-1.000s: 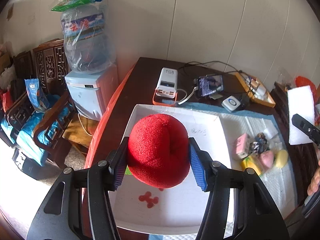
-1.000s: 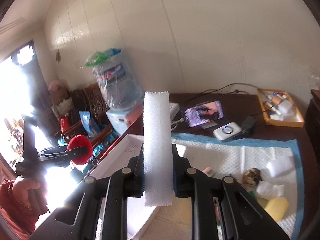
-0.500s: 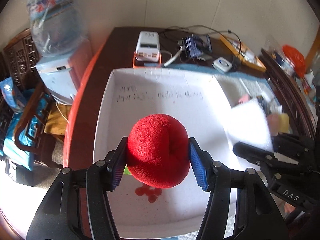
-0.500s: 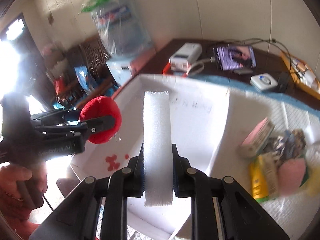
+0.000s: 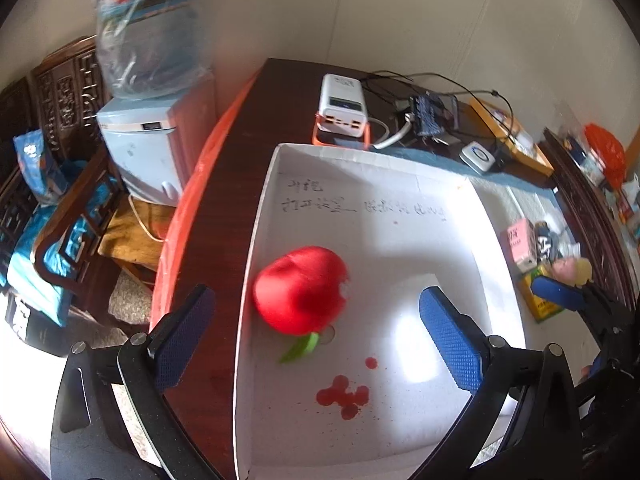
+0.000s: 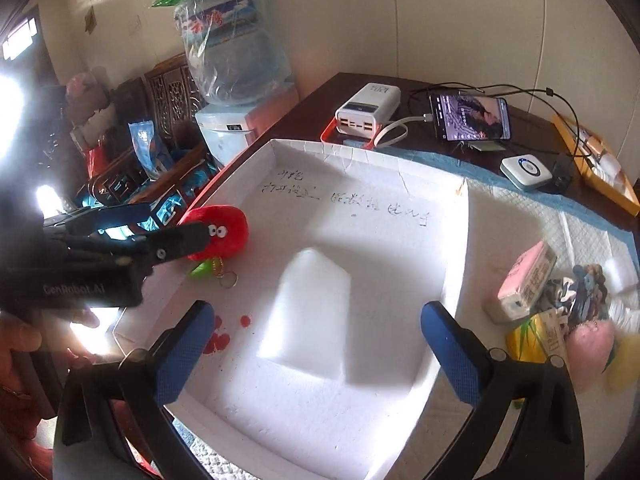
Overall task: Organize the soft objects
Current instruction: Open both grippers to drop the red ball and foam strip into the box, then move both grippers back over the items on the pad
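A red plush apple (image 5: 300,294) with a green leaf and key ring lies in the white foam box (image 5: 360,160) near its left wall; it also shows in the right wrist view (image 6: 224,236). A white foam block (image 6: 308,312) lies flat in the middle of the box (image 6: 456,240). My left gripper (image 5: 316,336) is open and empty just above the apple. My right gripper (image 6: 316,352) is open and empty above the foam block. A pile of small soft items (image 6: 560,312) lies on the white pad right of the box.
A power bank (image 5: 342,104), phone (image 6: 470,118), white round device (image 6: 526,172) and cables sit behind the box on the dark table. An orange tray (image 6: 600,164) is at the far right. A water dispenser (image 5: 148,140) and wooden chairs stand left of the table.
Both grippers opened. The red plush apple dropped into the box at its left side, and the white foam block dropped flat into the box's middle.
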